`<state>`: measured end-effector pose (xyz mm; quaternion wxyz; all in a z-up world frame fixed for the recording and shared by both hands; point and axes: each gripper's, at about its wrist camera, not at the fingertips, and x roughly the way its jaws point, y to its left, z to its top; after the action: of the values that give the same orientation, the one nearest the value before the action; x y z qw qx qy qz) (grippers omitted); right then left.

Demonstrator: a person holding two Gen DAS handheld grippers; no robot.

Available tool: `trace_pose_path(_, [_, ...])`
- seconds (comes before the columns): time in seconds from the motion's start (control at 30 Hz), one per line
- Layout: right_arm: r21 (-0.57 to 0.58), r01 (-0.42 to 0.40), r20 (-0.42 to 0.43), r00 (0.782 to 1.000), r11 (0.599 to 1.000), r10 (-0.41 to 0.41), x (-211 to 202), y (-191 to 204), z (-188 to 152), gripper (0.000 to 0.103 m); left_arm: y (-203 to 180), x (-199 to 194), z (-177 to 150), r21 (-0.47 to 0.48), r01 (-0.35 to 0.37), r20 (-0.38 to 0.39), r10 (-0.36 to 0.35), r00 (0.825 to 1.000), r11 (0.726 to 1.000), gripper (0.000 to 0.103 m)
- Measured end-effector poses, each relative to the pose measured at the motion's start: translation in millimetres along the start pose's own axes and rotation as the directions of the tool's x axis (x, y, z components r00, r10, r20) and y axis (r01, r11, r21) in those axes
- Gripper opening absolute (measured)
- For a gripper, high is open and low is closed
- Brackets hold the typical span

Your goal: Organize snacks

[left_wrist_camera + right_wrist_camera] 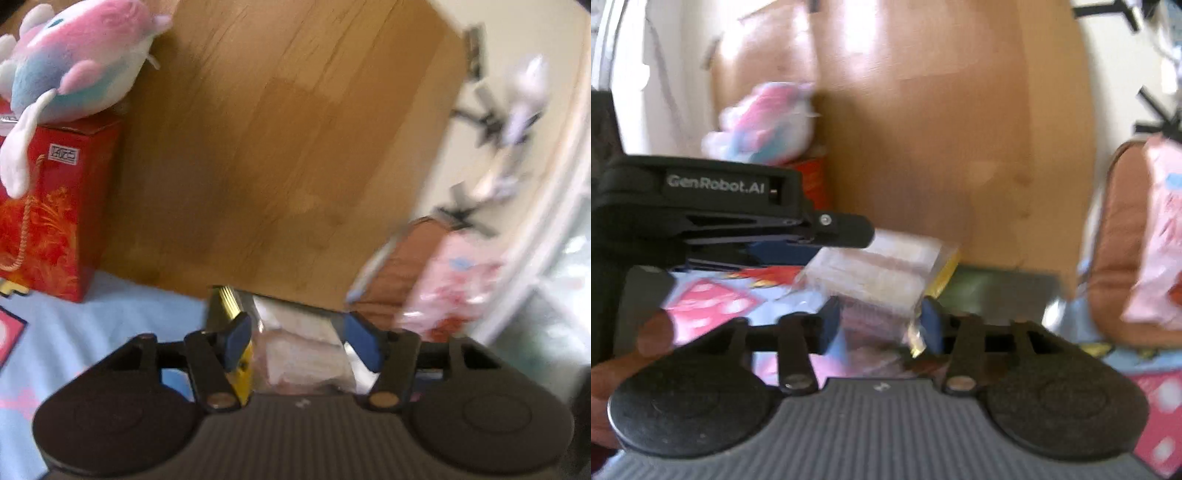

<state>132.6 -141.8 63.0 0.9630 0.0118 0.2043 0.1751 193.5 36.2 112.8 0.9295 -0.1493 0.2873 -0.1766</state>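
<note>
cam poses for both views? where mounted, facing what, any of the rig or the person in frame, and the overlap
Left wrist: on the left claw, looking forward along its fingers at the wooden board; clear snack packet between its pads; no hand visible.
Right wrist: on the right claw, facing the same board; packet between its pads; the left claw's side and a hand show.
Shared: packet, board, plush toy, red box.

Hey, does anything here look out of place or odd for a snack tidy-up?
Yes. A pink and blue plush toy lies tilted on top of the red gift box, its tail hanging over the box's front. It is no snack. The clear snack packet sits between both pairs of fingers; blur hides any damage.
</note>
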Motion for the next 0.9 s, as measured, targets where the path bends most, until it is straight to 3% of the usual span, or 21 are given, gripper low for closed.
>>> trace_pose_path(0.03, [-0.020,0.086,-0.003,0.996,0.996,-0.086,4.6,-6.9,-0.7,0.058,0.7,3.8,-3.1,-0.006,-0.027,-0.016,0.027,1.000,1.000,0.057])
trace_pose_path(0.07, [-0.018,0.158,-0.014,0.987,0.987,-0.159,5.2,-17.0,-2.9,0.058,3.9,0.7,-8.3,-0.020,0.002,-0.012,-0.002,1.000,1.000,0.057])
trace_pose_path(0.17, [0.136,0.103,-0.014,0.995,0.985,-0.102,-18.3,-59.6,-20.7,0.058,11.7,-14.6,-31.9,-0.021,0.046,-0.010,-0.046,0.999,0.999,0.058])
trace_pose_path(0.27, [0.246,0.147,-0.079,0.988,0.958,-0.131,-25.2,-95.9,-45.1,0.058,16.9,-15.5,-55.4,-0.055,0.073,-0.069,-0.077,0.995,0.996,0.058])
trace_pose_path(0.33, [0.380,0.119,-0.138,0.988,0.917,-0.071,-11.7,-116.1,-57.5,0.058,18.7,-6.3,-65.9,-0.093,0.089,-0.129,-0.101,0.987,0.992,0.058])
trace_pose_path(0.43, [0.523,0.055,-0.157,0.987,0.851,0.032,5.6,-134.6,-68.2,0.057,16.1,6.5,-73.3,-0.120,0.062,-0.185,-0.084,0.979,0.991,0.058])
trace_pose_path(0.5, [0.591,-0.025,-0.157,0.977,0.806,0.145,13.4,-132.8,-73.5,0.055,17.8,5.6,-76.7,-0.138,0.072,-0.197,-0.099,0.975,0.988,0.058])
trace_pose_path(0.53, [0.582,-0.054,-0.153,0.973,0.811,0.175,15.3,-125.1,-71.6,0.055,18.6,3.0,-76.8,-0.144,0.075,-0.190,-0.102,0.977,0.987,0.058])
trace_pose_path(0.6, [0.474,-0.116,-0.164,0.962,0.873,0.218,6.2,-95.9,-66.1,0.056,20.5,-3.5,-76.1,-0.146,0.071,-0.169,-0.096,0.981,0.987,0.058])
trace_pose_path(0.7, [0.424,-0.280,-0.141,0.919,0.861,0.368,-14.6,-68.3,-67.2,0.056,23.3,-5.6,-72.5,-0.152,0.056,-0.165,-0.081,0.983,0.987,0.058])
trace_pose_path(0.8, [0.345,-0.217,-0.133,0.952,0.913,0.276,-30.7,-59.7,-67.6,0.056,20.5,-0.5,-68.8,-0.132,0.039,-0.179,-0.062,0.982,0.991,0.058])
trace_pose_path(0.9, [0.338,-0.185,-0.133,0.961,0.923,0.241,-31.3,-68.3,-68.6,0.056,12.6,7.9,-64.9,-0.097,0.040,-0.184,-0.057,0.981,0.995,0.061])
